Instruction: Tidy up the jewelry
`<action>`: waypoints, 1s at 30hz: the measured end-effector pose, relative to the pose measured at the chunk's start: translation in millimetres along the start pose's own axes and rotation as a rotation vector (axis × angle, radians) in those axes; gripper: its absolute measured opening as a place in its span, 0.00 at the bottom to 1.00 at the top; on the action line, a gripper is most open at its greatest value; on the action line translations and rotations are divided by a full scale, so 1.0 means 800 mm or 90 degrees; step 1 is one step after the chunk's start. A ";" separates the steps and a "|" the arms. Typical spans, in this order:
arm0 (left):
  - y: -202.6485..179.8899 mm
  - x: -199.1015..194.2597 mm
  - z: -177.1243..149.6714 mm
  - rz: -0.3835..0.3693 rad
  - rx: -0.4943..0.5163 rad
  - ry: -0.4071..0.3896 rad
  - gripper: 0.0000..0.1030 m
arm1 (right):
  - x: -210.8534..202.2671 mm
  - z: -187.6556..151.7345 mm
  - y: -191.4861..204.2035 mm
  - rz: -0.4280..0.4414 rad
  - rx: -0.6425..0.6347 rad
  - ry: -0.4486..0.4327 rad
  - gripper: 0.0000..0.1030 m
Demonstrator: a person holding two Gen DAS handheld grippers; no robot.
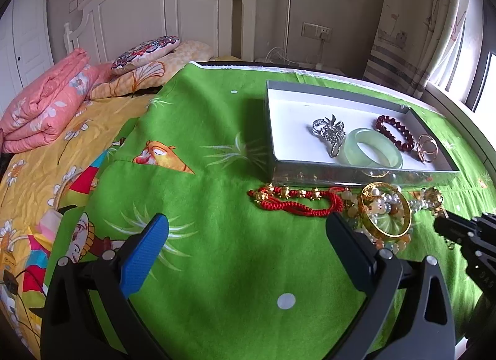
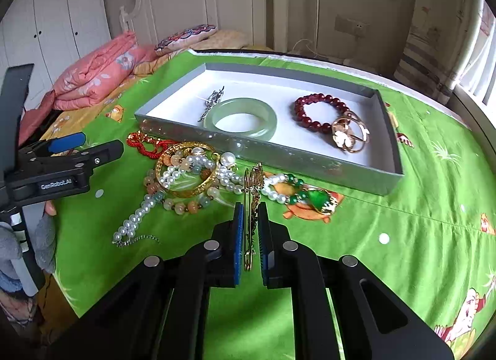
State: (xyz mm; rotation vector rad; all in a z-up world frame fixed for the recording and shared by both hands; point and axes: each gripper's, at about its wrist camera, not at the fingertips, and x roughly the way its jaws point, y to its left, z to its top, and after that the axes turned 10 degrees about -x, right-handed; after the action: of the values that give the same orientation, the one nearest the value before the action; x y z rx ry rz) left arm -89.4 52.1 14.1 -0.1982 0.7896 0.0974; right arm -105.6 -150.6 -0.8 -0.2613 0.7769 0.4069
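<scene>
While the right gripper (image 2: 250,220) is closing its blue-padded jaws nearly shut on a slim gold-coloured brooch with a long safety-pin bar (image 2: 251,205), the relation that is mattering most is how that pin is lying against the shallow grey cardboard tray with a white floor (image 2: 365,174). The brooch is running lengthwise between the fingers, its long axis pointing straight ahead, away from the wrist and toward the tray's near wall, which is sitting just beyond the jumble of loose pieces. So the tray is lying forward and slightly right of this gripper, and the carry is likely needing only a lift over the wall.

Inside the tray, a pale green jade bangle (image 2: 240,118), a dark red bead bracelet (image 2: 316,112) and a rose-gold ring cluster (image 2: 348,135) are already resting. Free floor is showing toward the back.

The left gripper (image 1: 248,236) is hovering wide open over the green cloth (image 1: 217,267), holding nothing, and is standing farther from the brooch than the right.
</scene>
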 end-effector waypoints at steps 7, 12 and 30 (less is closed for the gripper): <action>-0.012 0.006 -0.001 0.039 0.031 0.009 0.98 | -0.016 -0.019 -0.031 -0.015 0.030 -0.012 0.10; -0.015 0.004 -0.002 0.046 0.042 0.003 0.98 | -0.029 -0.037 -0.058 -0.015 0.069 -0.024 0.10; -0.152 -0.028 -0.040 -0.177 0.281 0.016 0.52 | -0.040 -0.047 -0.071 0.023 0.087 -0.063 0.10</action>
State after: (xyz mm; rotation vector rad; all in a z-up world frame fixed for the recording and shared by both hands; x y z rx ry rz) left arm -107.4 -74.0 24.9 0.1116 0.7828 -0.3405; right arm -123.9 -223.7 0.6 -0.0993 0.7090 0.3962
